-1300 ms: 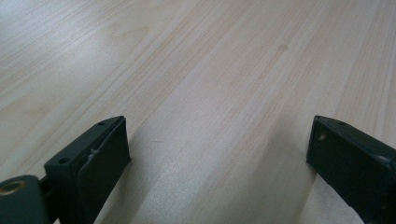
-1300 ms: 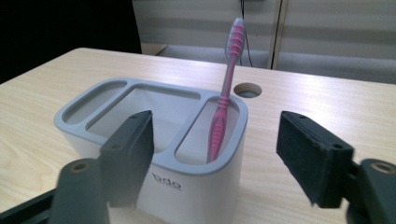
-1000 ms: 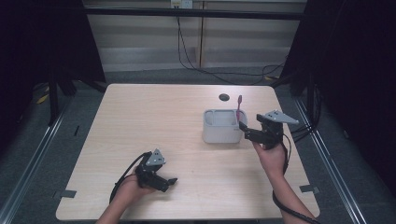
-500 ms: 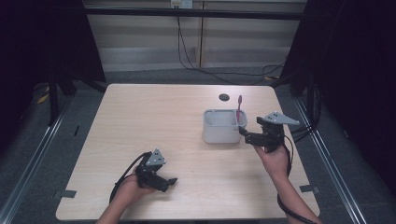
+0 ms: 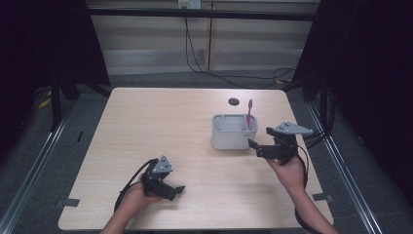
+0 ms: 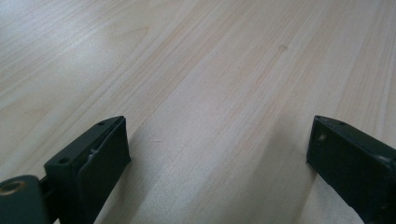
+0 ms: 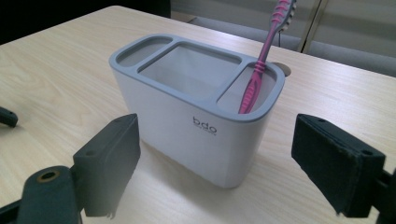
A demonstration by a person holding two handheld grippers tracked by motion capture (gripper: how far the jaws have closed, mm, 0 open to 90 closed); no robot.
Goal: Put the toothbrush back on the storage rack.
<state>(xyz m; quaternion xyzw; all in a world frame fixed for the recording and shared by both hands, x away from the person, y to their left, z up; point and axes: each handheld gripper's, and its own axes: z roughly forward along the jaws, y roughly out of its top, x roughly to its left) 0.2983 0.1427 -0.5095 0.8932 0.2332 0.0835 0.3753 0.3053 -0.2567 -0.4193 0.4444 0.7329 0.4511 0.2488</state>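
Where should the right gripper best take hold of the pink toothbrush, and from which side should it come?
Probably the bare upper handle of the pink toothbrush, from above: the lower part sits inside the end compartment of the grey holder, and the stem leans up clear of the rim. The right gripper is open.

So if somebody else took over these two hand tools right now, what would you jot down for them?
Right gripper: open, holding nothing, just short of the near side of the grey holder, not touching it.
Left gripper: open, holding nothing, low over the bare table at the near left.
The pink toothbrush stands tilted in the holder's end slot; the middle and other end slots look empty.
Done, it seems: toothbrush placed in the holder.
Left: probably nothing with the brush; any further step can't be told from the pictures.
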